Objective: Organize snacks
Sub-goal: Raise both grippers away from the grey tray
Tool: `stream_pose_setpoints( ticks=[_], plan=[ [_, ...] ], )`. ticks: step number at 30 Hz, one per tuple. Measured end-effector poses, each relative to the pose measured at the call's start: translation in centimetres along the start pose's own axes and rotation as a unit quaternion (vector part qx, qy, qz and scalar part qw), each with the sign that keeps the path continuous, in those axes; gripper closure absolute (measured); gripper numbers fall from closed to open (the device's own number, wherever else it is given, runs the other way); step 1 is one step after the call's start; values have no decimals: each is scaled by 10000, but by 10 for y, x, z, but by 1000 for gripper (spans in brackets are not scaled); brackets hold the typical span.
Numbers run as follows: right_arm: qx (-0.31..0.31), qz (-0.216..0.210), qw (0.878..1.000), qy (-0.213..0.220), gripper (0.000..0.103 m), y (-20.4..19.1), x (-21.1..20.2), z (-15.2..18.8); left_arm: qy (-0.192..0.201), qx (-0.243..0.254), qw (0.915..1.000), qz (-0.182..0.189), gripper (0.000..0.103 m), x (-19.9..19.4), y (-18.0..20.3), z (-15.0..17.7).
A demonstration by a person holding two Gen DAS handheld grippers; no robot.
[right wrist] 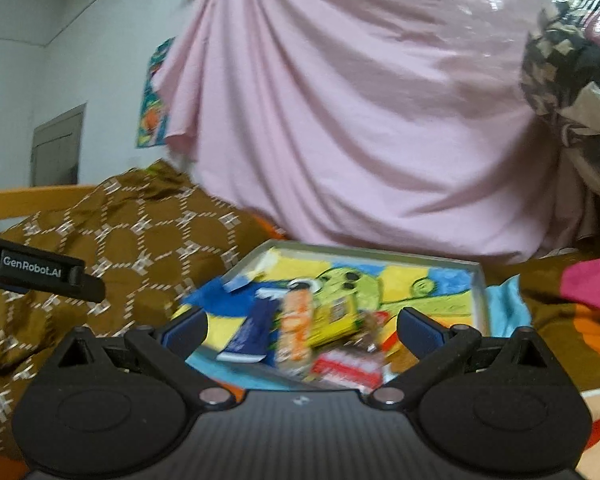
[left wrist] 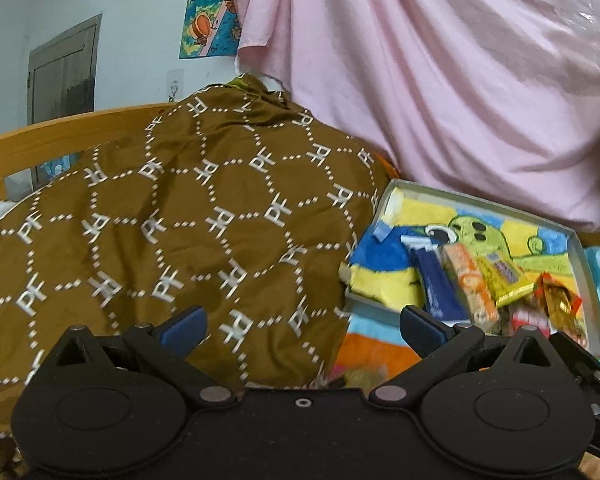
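A shallow grey tray [left wrist: 580, 256] [right wrist: 482, 288] lined with a bright cartoon towel lies on the bed. Packed side by side in it are a dark blue packet [left wrist: 436, 280] [right wrist: 252, 328], an orange packet [left wrist: 470, 284] [right wrist: 296, 328], a yellow packet [left wrist: 504, 278] [right wrist: 338, 316], a red and white packet [right wrist: 348, 368] and a gold-foil snack [left wrist: 558, 300]. My left gripper [left wrist: 304, 326] is open over the brown blanket, left of the tray, holding nothing. My right gripper [right wrist: 302, 328] is open just in front of the tray, the packets showing between its fingers.
A brown patterned blanket [left wrist: 172, 224] [right wrist: 132, 240] is heaped left of the tray. A pink sheet [left wrist: 440, 72] [right wrist: 360, 120] hangs behind it. A wooden bed rail [left wrist: 60, 128] runs along the left. The left gripper's body [right wrist: 40, 274] pokes into the right wrist view.
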State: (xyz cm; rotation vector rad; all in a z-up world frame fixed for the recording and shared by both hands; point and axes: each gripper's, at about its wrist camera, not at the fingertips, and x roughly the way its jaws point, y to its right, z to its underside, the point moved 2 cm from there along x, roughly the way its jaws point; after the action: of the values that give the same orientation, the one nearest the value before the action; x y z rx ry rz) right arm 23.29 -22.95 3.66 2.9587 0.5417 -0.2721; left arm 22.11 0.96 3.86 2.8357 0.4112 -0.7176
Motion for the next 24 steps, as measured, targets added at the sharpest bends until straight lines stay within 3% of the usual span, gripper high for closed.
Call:
stream_pose_setpoints(
  ticks=[12, 24],
  plan=[
    [-11, -279, 9946, -1003, 0, -50, -27, 25, -346, 181, 9992, -29, 1, -28, -23, 38],
    [-107, -377, 9857, -1636, 0, -77, -46, 49, -577, 393, 9975, 82, 1, -44, -34, 64]
  ],
)
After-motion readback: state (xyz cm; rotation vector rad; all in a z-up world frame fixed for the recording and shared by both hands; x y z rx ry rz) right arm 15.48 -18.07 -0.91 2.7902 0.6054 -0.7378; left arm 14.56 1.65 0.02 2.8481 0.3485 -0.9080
